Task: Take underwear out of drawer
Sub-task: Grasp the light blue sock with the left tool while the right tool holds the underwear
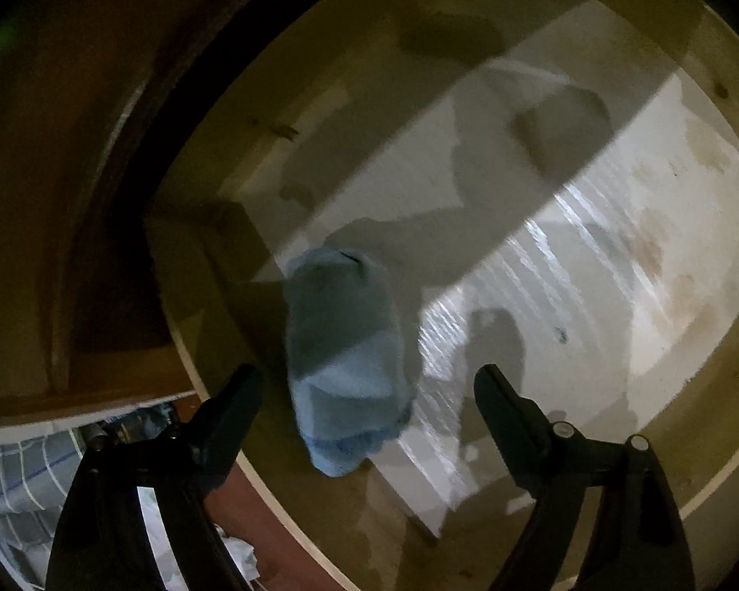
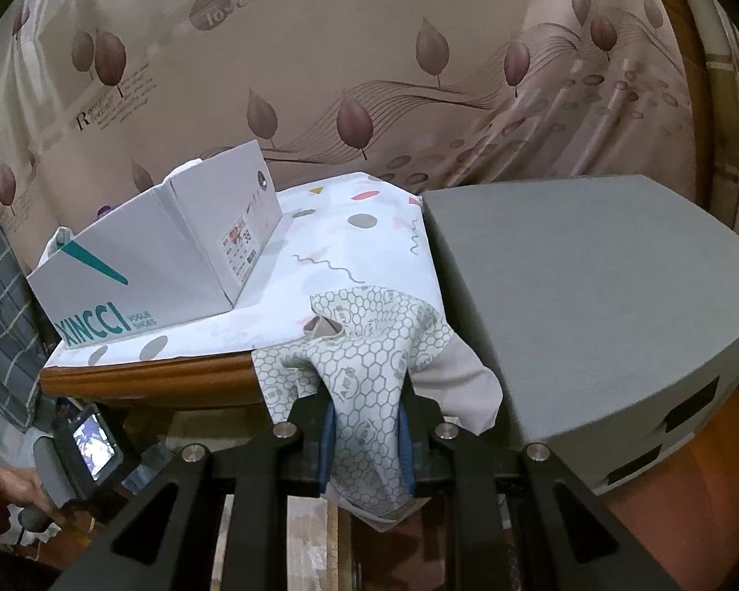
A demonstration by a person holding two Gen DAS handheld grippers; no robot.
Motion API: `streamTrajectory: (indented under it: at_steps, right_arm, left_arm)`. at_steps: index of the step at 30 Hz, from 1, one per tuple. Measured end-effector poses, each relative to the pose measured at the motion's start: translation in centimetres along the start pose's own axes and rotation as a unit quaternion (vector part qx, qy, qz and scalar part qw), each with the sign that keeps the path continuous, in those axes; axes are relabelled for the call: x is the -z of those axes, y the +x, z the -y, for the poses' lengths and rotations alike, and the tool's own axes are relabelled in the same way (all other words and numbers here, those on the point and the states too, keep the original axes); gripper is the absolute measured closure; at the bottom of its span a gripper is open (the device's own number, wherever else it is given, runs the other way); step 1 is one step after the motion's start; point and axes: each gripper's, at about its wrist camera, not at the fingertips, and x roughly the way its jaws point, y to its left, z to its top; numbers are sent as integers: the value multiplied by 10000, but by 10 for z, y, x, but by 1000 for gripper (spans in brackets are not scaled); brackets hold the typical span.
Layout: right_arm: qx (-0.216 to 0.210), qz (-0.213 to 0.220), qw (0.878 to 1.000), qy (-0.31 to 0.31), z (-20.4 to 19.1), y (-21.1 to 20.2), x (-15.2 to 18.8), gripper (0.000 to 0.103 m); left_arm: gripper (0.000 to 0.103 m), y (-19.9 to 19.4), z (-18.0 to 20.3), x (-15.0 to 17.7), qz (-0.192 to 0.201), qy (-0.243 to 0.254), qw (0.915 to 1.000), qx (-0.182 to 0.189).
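In the left wrist view I look down into an open drawer (image 1: pixel 542 256) with a pale lined bottom. A light blue piece of underwear (image 1: pixel 345 359) lies near its front left corner. My left gripper (image 1: pixel 369 384) is open, its two black fingers on either side of the blue piece, just above it. In the right wrist view my right gripper (image 2: pixel 367 423) is shut on a white honeycomb-patterned underwear (image 2: pixel 369 359), held over the front edge of a cloth-covered table (image 2: pixel 340 246).
A white XINCCI shoe box (image 2: pixel 157 266) stands on the table's left. A grey box-shaped object (image 2: pixel 591 305) stands on the right. A leaf-patterned curtain (image 2: pixel 369 49) hangs behind. The left gripper's camera body (image 2: pixel 88 448) shows at lower left. Wooden drawer frame (image 1: pixel 123 197) borders the drawer.
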Motion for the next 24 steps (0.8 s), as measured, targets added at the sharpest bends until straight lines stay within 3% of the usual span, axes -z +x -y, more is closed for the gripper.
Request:
streamTrajectory:
  at_steps: [4, 8, 16, 18, 20, 24]
  right_arm:
    - [-17, -33, 10000, 26, 0, 2, 0, 83]
    - [-49, -30, 10000, 34, 0, 3, 0, 83]
    - [-103, -60, 9999, 62, 1, 5, 0, 83]
    - [-110, -78, 9999, 59, 1, 5, 0, 83]
    - [-153, -91, 9998, 59, 0, 6, 0, 83]
    - [-173, -116, 9998, 62, -1, 7, 0, 83]
  left_arm:
    - [28, 5, -6, 0, -38, -20, 10000, -2]
    - [36, 14, 1, -1, -115, 357, 9991, -220]
    - [39, 23, 11, -12, -149, 587, 9977, -296]
    - [42, 21, 13, -14, -87, 606, 9978, -238]
    - [63, 20, 9, -16, -145, 514, 9986, 12]
    - [66, 20, 8, -18, -259, 432, 9983, 287]
